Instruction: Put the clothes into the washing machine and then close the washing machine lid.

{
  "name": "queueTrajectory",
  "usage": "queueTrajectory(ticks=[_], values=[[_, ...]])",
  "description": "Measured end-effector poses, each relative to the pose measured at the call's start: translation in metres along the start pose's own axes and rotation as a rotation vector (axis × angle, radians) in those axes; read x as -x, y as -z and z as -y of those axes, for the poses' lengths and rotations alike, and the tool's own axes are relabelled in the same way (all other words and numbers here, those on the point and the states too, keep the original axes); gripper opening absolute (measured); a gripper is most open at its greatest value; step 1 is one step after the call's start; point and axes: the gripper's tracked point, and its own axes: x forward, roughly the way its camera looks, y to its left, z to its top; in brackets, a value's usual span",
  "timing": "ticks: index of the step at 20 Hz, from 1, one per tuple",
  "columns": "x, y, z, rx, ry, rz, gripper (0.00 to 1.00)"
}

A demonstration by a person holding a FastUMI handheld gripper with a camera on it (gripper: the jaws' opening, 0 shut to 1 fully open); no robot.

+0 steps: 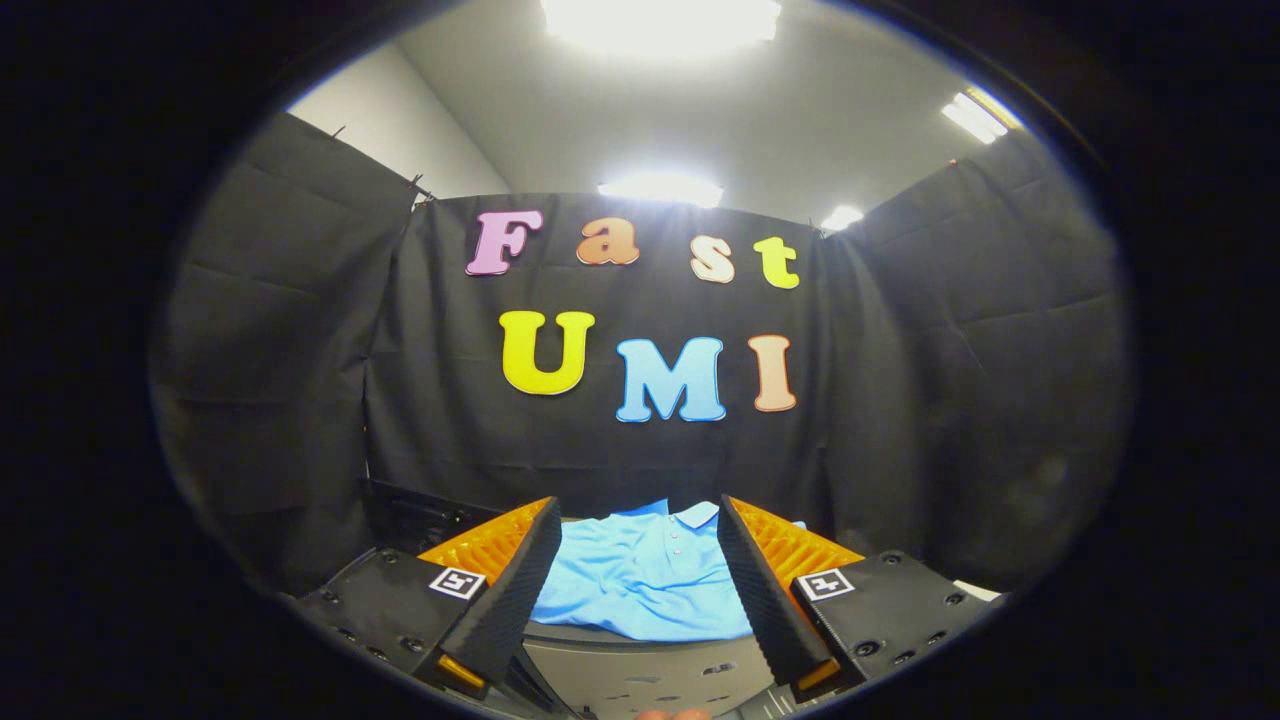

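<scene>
A light blue polo shirt [640,575] lies spread flat on a surface just ahead of my fingers, its collar and buttons toward the cloth wall. My gripper [635,525] is open, with the shirt showing in the wide gap between the two fingers. The fingers [520,580] stand apart and nothing is held between them. A grey curved panel [650,670] lies below the shirt, close under the gripper; I cannot tell whether it belongs to the washing machine.
Black cloth walls close the booth behind and on both sides. A dark box-like thing [420,515] sits beyond the left finger, against the wall. A fingertip of the person's hand [672,714] shows under the gripper.
</scene>
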Motion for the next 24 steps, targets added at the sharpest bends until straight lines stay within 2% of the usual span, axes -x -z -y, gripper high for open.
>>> queueTrajectory(ticks=[7, 12, 18, 24], values=[[-0.079, 0.018, 0.026, -0.012, -0.01, -0.203, 0.97], [-0.127, 0.06, 0.041, 0.012, -0.024, -0.391, 0.97], [-0.157, 0.104, 0.045, 0.05, -0.056, -0.551, 0.98], [-0.174, 0.138, 0.054, 0.068, -0.07, -0.648, 0.98]])
